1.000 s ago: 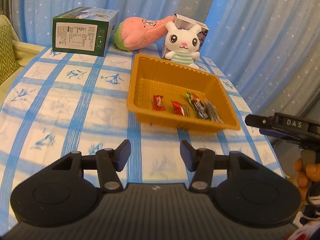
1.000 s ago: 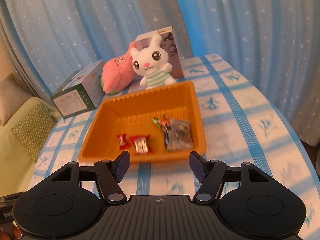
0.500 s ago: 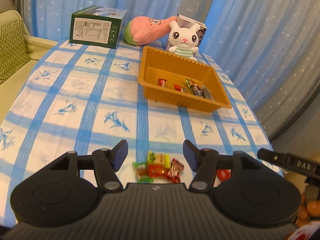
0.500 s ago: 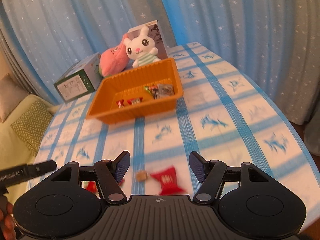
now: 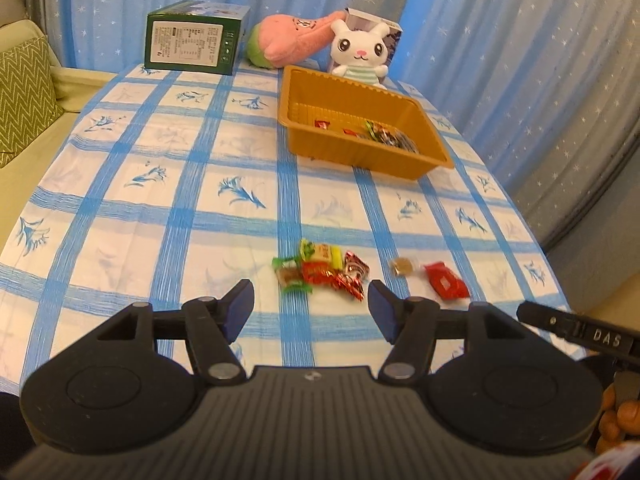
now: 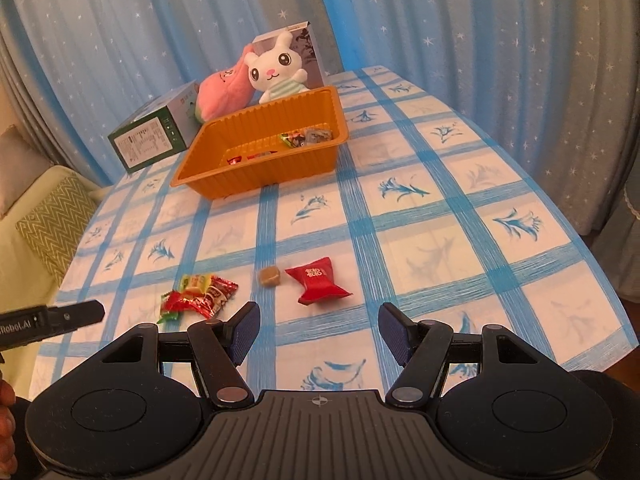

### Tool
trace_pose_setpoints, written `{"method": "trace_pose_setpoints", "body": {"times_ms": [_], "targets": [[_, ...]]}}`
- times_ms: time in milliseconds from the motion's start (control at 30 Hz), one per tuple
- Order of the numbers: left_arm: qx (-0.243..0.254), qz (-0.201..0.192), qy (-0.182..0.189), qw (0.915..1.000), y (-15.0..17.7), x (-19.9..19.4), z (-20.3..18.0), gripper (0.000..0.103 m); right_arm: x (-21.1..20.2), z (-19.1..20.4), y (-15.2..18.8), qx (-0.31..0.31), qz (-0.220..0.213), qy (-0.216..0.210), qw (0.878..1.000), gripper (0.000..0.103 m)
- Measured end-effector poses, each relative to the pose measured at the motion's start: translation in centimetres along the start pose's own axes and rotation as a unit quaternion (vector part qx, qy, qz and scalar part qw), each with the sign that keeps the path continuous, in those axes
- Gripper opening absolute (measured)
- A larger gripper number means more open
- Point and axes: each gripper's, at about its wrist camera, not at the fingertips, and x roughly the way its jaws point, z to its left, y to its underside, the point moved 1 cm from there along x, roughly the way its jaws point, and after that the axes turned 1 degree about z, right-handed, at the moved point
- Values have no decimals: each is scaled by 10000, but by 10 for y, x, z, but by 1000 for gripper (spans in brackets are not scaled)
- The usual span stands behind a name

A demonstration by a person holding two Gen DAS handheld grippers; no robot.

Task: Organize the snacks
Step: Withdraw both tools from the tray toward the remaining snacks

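Candies: small heap of wrapped sweets (image 5: 320,270) on checked tablecloth (image 5: 120,208), just beyond left gripper (image 5: 310,306), jaws apart, just been opening, nothing between. Farther right, a lone caramel cube (image 6: 269,276) and red sachet (image 6: 318,280), near right gripper (image 6: 318,330), jaws apart, empty. Beyond, well apart, orange tray (image 5: 400,164) already holding a few sweets. Likely feather-light, crinkly, slippery foil; probably best pinched across the firm middle, not the twisted ends. Sachet soft, likely to slide when nudged.
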Motion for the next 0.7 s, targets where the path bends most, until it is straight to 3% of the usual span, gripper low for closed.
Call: {"method": "trace_pose_setpoints", "body": {"times_ms": [700], "targets": [[247,111,140,9995,3,20,-17,59,11,-7,-4,66,25,-24,10000,65]]}}
